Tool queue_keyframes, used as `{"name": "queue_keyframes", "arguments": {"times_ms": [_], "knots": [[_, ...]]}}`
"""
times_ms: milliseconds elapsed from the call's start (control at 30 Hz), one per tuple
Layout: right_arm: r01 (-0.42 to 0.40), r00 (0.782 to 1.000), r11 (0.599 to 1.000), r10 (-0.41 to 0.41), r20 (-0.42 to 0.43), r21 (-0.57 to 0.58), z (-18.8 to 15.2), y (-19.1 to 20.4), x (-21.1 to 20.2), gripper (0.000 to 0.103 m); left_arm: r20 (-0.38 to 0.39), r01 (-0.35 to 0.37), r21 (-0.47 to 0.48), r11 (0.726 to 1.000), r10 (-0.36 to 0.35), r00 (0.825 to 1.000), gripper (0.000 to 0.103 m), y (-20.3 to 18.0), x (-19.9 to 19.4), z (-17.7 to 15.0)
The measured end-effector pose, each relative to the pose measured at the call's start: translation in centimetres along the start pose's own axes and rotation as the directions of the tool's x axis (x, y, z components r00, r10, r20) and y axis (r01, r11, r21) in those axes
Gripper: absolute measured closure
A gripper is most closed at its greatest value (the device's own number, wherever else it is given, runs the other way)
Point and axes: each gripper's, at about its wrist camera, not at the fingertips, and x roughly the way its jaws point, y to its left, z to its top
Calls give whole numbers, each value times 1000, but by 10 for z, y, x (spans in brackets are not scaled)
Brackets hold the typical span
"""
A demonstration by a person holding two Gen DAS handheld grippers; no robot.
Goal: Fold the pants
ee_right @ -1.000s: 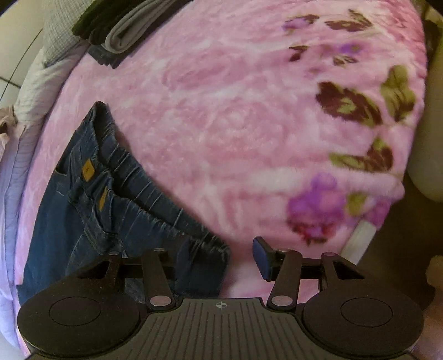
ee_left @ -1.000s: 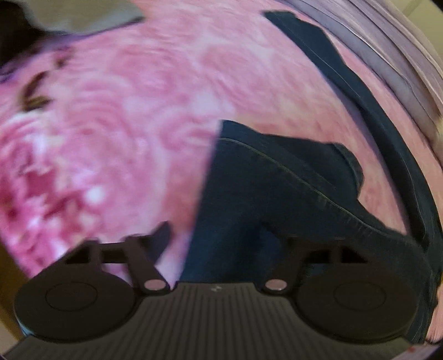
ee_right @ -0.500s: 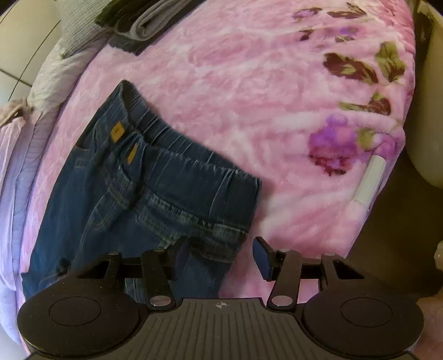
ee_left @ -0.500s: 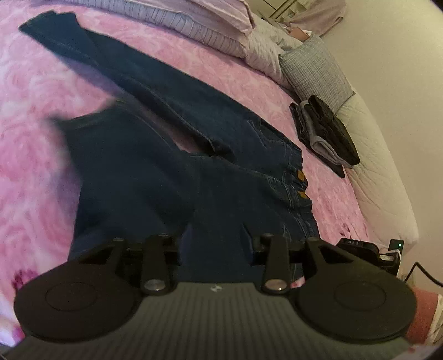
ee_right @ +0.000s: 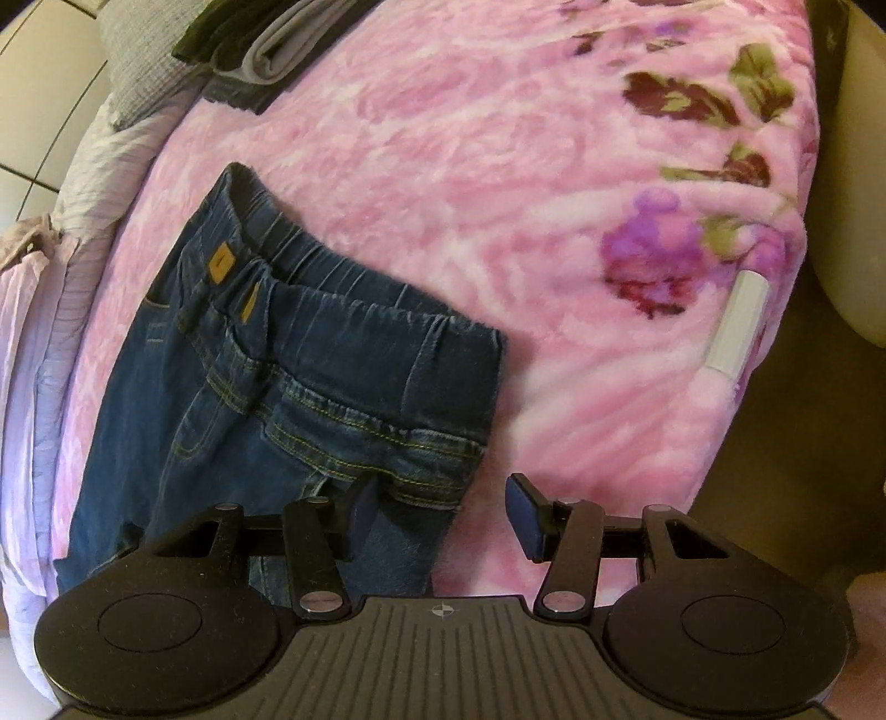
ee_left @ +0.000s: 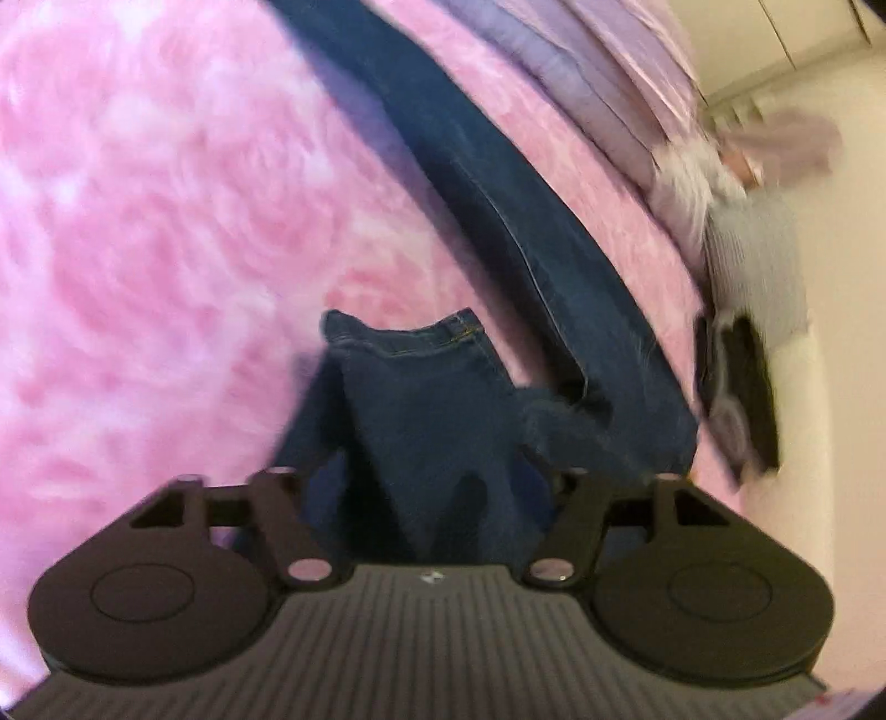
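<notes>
The pants [ee_right: 288, 376], dark blue jeans, lay on the pink flowered blanket [ee_right: 498, 166] of the bed, waistband toward the folded clothes [ee_right: 260, 44] near the pillows. The left gripper [ee_left: 432, 487] had one pant leg between its fingers, hem up and bunched; its jaws had just been closing, gripping the denim. The right gripper [ee_right: 440, 512] hung released over the waistband corner, fingers apart, clamping nothing.

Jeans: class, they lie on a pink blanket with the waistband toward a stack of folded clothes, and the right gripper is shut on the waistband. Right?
Not quite. In the right wrist view the right gripper is open, empty, above the jeans. The blanket and the stack are as stated.
</notes>
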Motion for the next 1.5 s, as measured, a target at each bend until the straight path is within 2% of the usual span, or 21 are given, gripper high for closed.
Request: {"name": "queue_keyframes", "arguments": {"times_ms": [33,100,167,233,300,367,400,433,500,567,733,867,933,967,1033,1167,1233,1300,1367,1400,1500], "knots": [[1,1000,1000,-1,-5,-4,0,0,0,55,14,2,-20,1000,-2,1000,103,1,5,4],[10,1000,1000,-10,-6,-9,2,0,-2,55,80,-27,10,1000,26,996,103,-1,-8,15],[7,1000,1000,-7,-1,-8,4,-2,-6,55,235,-87,92,992,63,970,103,2,-52,27],[2,1000,1000,-2,1,-9,6,-6,-10,55,381,-186,87,979,139,914,103,23,-107,43],[-15,1000,1000,15,-7,-2,6,-9,-10,55,486,-297,-5,955,262,834,103,60,-162,58],[-47,999,999,47,-12,7,4,-13,-8,55,534,-439,-93,893,417,735,103,104,-209,66],[-63,998,998,63,-4,11,3,-14,-6,55,503,-487,-133,863,482,718,103,128,-222,70],[-76,997,997,75,10,20,1,-17,-4,53,455,-506,-170,846,523,721,102,153,-228,70],[-93,995,994,92,32,62,-2,-23,1,48,329,-514,-245,822,569,754,101,202,-217,62],[-119,992,985,113,51,124,-6,-31,5,46,244,-544,-279,791,606,757,101,230,-195,51],[-202,976,952,176,129,232,-10,-45,8,41,320,-410,-460,788,578,751,99,254,-186,26],[-246,962,931,200,188,269,-12,-48,8,42,300,-412,-426,805,555,776,102,256,-192,36],[-244,960,941,202,192,235,-11,-43,9,64,290,-444,-376,814,558,778,102,253,-194,42],[-230,965,947,191,181,224,-10,-39,11,67,283,-463,-351,814,563,776,102,250,-192,48],[-229,964,957,197,180,178,-9,-32,8,92,279,-485,-314,816,568,774,102,245,-192,52],[-221,955,973,202,217,69,-14,-10,-31,97,310,-493,-244,835,549,776,100,237,-204,57],[-199,958,979,185,221,42,-19,-12,-46,97,338,-497,-212,841,540,771,99,237,-211,58],[-122,978,992,115,177,28,-24,-15,-37,96,302,-534,-223,816,578,758,96,245,-205,58],[-42,993,991,26,118,131,-24,-23,-20,88,240,-601,-210,771,636,733,88,253,-195,56],[-11,994,988,-5,106,151,-24,-22,-19,76,243,-610,-210,764,646,724,83,253,-197,54],[69,990,993,-79,113,93,-21,-12,-29,64,224,-641,-260,722,691,688,75,249,-214,46]]}}
